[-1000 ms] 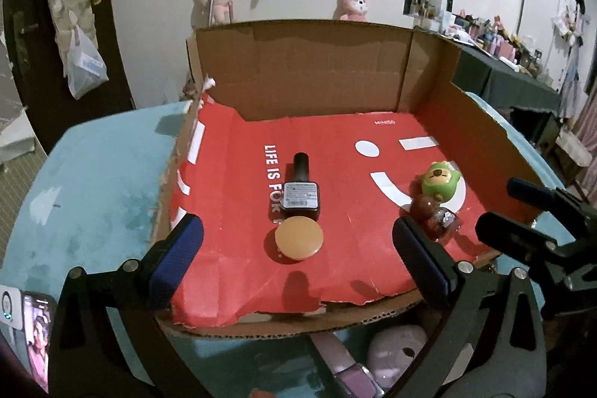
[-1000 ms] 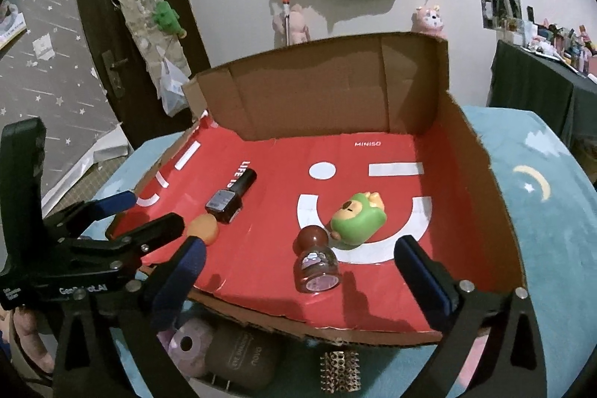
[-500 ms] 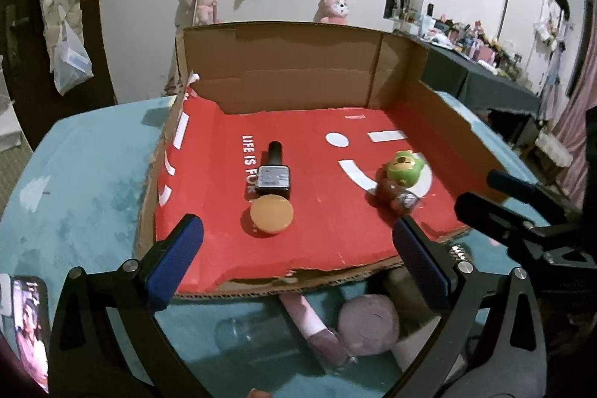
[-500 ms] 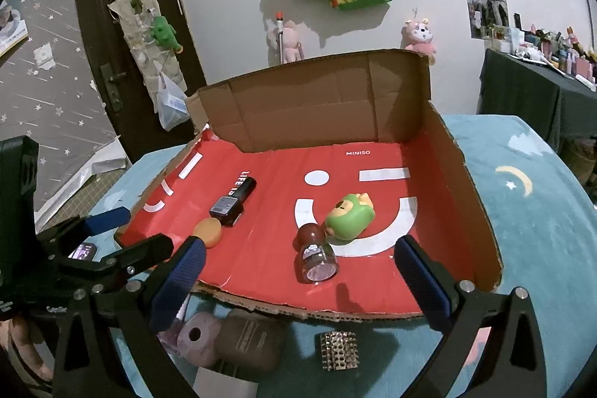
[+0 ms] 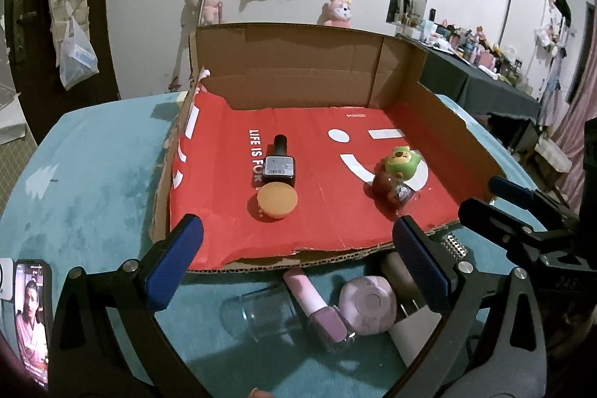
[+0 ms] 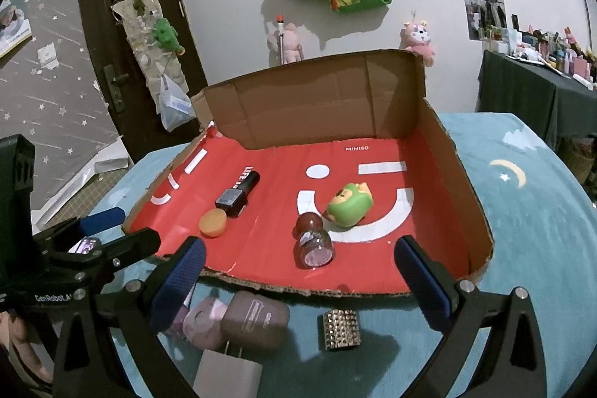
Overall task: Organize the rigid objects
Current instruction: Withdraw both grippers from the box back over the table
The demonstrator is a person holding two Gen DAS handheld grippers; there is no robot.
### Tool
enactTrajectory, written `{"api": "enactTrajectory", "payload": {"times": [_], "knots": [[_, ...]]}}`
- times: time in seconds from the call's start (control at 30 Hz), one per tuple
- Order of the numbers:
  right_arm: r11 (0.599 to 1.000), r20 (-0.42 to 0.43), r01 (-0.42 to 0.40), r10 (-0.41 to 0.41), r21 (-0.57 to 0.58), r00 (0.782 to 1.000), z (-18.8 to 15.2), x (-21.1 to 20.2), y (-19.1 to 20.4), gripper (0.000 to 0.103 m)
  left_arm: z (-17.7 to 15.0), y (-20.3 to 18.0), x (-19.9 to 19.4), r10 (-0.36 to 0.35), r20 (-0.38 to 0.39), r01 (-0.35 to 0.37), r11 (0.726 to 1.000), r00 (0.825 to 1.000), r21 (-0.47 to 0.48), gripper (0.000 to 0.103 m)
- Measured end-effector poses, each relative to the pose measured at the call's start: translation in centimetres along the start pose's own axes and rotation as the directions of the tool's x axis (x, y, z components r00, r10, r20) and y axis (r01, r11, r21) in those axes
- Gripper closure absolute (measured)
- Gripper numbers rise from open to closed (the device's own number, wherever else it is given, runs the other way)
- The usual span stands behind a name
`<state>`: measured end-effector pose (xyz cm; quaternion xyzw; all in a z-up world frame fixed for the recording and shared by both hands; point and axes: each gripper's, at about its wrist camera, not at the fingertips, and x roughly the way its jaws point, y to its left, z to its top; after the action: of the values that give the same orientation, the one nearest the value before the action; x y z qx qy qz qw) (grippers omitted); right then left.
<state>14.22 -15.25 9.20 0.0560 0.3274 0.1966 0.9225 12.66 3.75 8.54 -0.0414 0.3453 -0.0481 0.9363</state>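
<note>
- While the left gripper (image 5: 298, 260) hangs wide open and empty before the cardboard tray (image 5: 306, 69), the left view shows a dark bottle (image 5: 278, 165) lying on the tray's red floor, touching an orange cap (image 5: 277, 199).
- The right view shows the right gripper (image 6: 298, 275), likewise spread and empty, and a green toy (image 6: 350, 204) beside a brown jar (image 6: 312, 241).

both wrist views face the cardboard box (image 5: 306, 69) from its near edge.
</note>
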Motion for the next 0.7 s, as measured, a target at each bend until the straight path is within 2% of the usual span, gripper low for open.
{"api": "enactTrajectory", "payload": {"times": [0.3, 0.43, 0.7], "knots": [[1.0, -0.003, 0.003, -0.003, 0.0, 1.0, -0.5, -0.3, 0.2, 0.0, -0.5, 0.2, -0.5, -0.015, -0.005, 0.015, 1.0, 1.0, -0.012, 0.0], [1.0, -0.004, 0.005, -0.005, -0.004, 1.0, -0.9, -0.5, 0.4, 0.0, -1.0, 0.1, -0.7, 0.009, -0.006, -0.009, 1.0, 1.0, -0.001, 0.0], [1.0, -0.019, 0.004, -0.004, 0.002, 1.0, -1.8, -0.8, 0.5, 0.0, -1.8, -0.4, -1.1, -0.001, -0.02, 0.001, 1.0, 1.0, 0.009, 0.0]]}}
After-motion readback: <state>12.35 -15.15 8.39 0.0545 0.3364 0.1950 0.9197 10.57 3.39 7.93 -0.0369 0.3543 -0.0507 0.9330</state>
